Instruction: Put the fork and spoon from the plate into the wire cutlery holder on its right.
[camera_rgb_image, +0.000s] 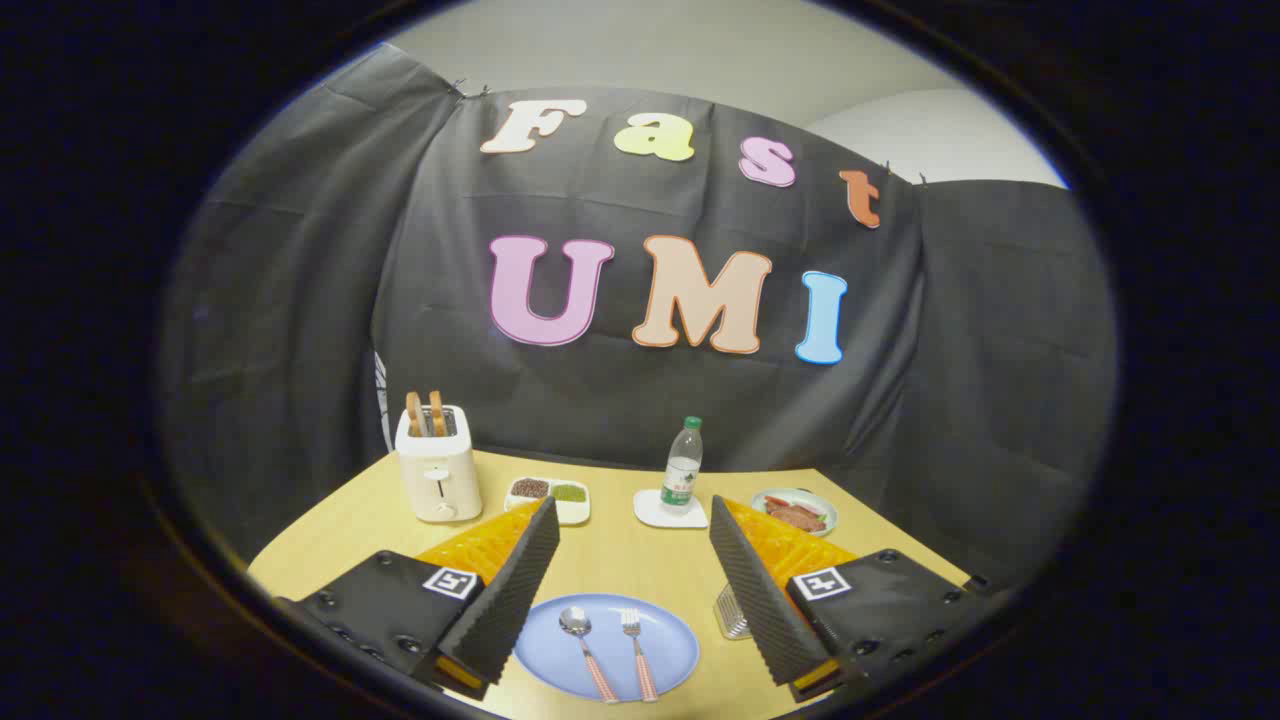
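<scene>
Down at the bottom centre of the frame, a spoon (578, 632) and a fork (634, 638) lie side by side on a blue plate (665, 660), spoon on the left, both with striped handles pointing toward the camera. The plate sits between the two fingers of the tongs (632, 545), which stand wide apart and hold nothing. Just right of the plate, partly hidden behind the right finger, is the wire cutlery holder (732, 612).

Everything rests on a pale wooden tabletop (620, 560). Farther back, toward the left of centre, a cream toaster (437, 462) stands with two slices of toast (426, 412) sticking up. Beside it is a small white dish (552, 497) with two compartments, one holding dark grains and one green. Near the centre a water bottle (682, 465) with a green cap stands upright on a white coaster (668, 512). To its right a small plate (797, 511) carries reddish slices of food.

Black cloth (300, 300) hangs behind the tabletop as the booth's wall, with a light room wall (700, 50) showing above it at the top of the frame.
</scene>
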